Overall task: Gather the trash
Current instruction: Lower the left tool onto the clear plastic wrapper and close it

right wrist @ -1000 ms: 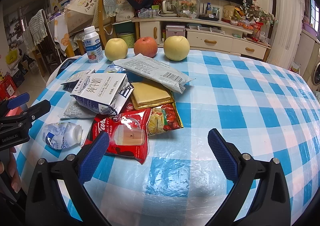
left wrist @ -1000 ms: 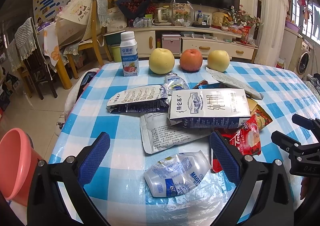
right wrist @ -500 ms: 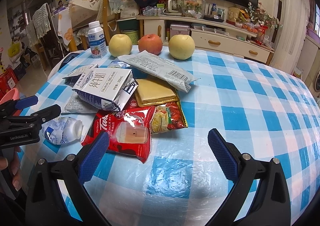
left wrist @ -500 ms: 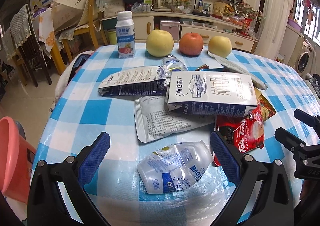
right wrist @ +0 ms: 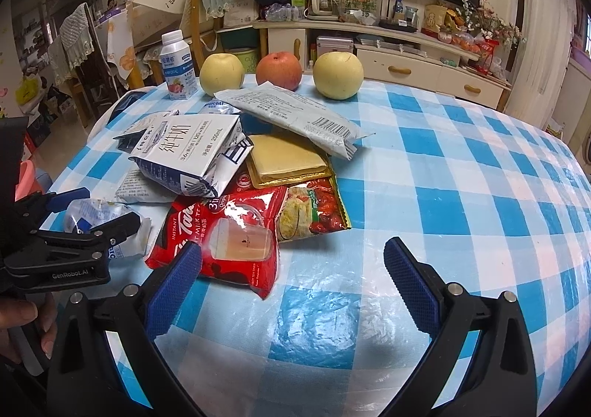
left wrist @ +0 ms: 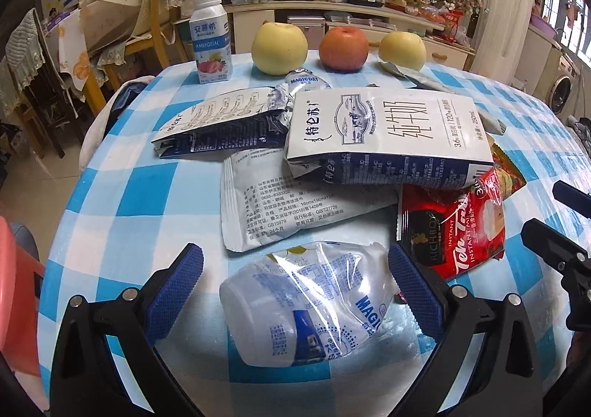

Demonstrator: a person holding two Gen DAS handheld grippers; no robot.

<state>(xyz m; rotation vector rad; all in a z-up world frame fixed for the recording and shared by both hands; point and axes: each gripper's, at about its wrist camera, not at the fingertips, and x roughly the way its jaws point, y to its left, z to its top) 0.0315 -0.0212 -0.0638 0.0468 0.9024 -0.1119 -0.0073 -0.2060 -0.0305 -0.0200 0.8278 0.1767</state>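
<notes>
- Left gripper spread wide, nothing clamped; crushed plastic bottle lying between the blue pads, neither pad touching it as far as visible.
- Bottle on its side near the table's near-left edge, at the front of the trash pile. Long axis running roughly pad to pad, base toward the left pad, crumpled neck toward the right pad.
- Judgement: closing along that axis would squeeze it end to end; crushed body likely to buckle or skid on the glossy cloth. Small wrist turn to pinch across the short side looks safer.
- Right gripper also gaping, empty, over bare checked cloth; left pad by the red tea sachet, not gripping it.
- Left clearly nearer the bottle; right nearer the sachet.
- Milk carton and white pouch just beyond the bottle, untouched.
- Pink bin off the table's left side, likely the drop point.
</notes>
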